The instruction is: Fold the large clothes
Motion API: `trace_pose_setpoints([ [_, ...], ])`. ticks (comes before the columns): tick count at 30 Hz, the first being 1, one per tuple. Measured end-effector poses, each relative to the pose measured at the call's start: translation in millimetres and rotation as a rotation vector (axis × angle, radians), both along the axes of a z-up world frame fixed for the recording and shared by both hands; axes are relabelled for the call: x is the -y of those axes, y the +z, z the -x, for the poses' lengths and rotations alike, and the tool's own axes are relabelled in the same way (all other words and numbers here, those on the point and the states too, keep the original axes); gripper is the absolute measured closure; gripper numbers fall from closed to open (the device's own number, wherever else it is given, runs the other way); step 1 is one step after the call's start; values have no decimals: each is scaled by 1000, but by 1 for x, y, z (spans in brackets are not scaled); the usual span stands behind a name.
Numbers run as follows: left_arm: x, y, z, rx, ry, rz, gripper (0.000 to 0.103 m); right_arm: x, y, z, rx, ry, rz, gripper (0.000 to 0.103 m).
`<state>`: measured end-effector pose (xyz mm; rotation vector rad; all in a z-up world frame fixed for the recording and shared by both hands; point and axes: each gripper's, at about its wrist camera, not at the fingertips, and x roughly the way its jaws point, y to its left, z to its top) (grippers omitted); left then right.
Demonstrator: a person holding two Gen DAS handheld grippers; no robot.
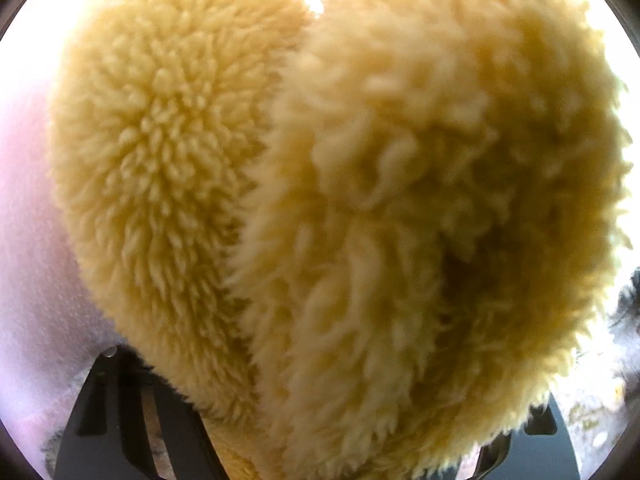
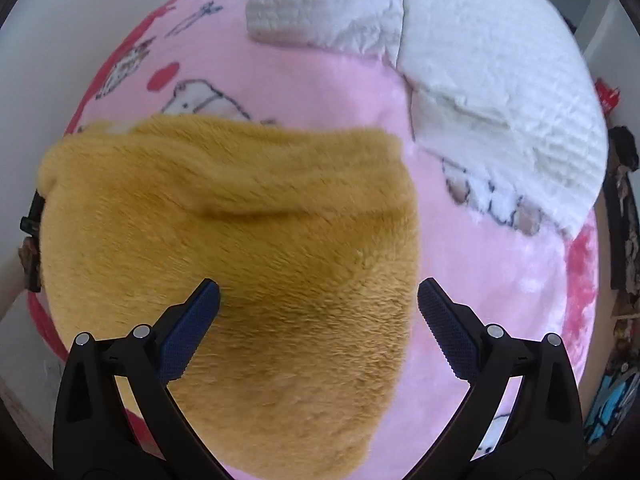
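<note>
A mustard-yellow plush garment (image 2: pixel 240 240) lies on the pink bed, folded into a broad block. My right gripper (image 2: pixel 318 300) is open just above its near right part; the blue pads (image 2: pixel 192 332) stand wide apart, the right one over the garment's right edge. In the left wrist view the garment's pale fleecy inside (image 1: pixel 340 220) fills almost the whole frame in two bunched lobes. It hides my left gripper's fingertips; only the black finger bases (image 1: pixel 120 420) show at the bottom corners, with cloth bunched between them.
A pink cartoon-print blanket (image 2: pixel 500 280) covers the bed. A white textured quilt (image 2: pixel 500 92) lies at the far right, and a white folded cloth (image 2: pixel 312 12) at the far middle. Dark clutter lines the right edge (image 2: pixel 624 220).
</note>
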<state>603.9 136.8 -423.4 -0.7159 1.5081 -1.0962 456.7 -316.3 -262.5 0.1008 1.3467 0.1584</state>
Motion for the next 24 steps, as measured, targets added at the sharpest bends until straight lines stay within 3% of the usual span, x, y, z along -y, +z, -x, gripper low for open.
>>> trace_pose_setpoints([
  [6, 11, 11, 9, -2, -38, -73, 24, 48, -70, -3, -171, -27, -372, 8],
  [14, 28, 13, -2, -22, -73, -124, 21, 62, -120, 1, -202, -8, -476, 7],
  [18, 35, 15, -11, -38, -93, -138, 20, 48, -120, -5, -234, 47, -450, 7],
  [24, 42, 18, -18, -54, -106, -141, 20, 44, -122, -7, -260, 95, -604, 7],
])
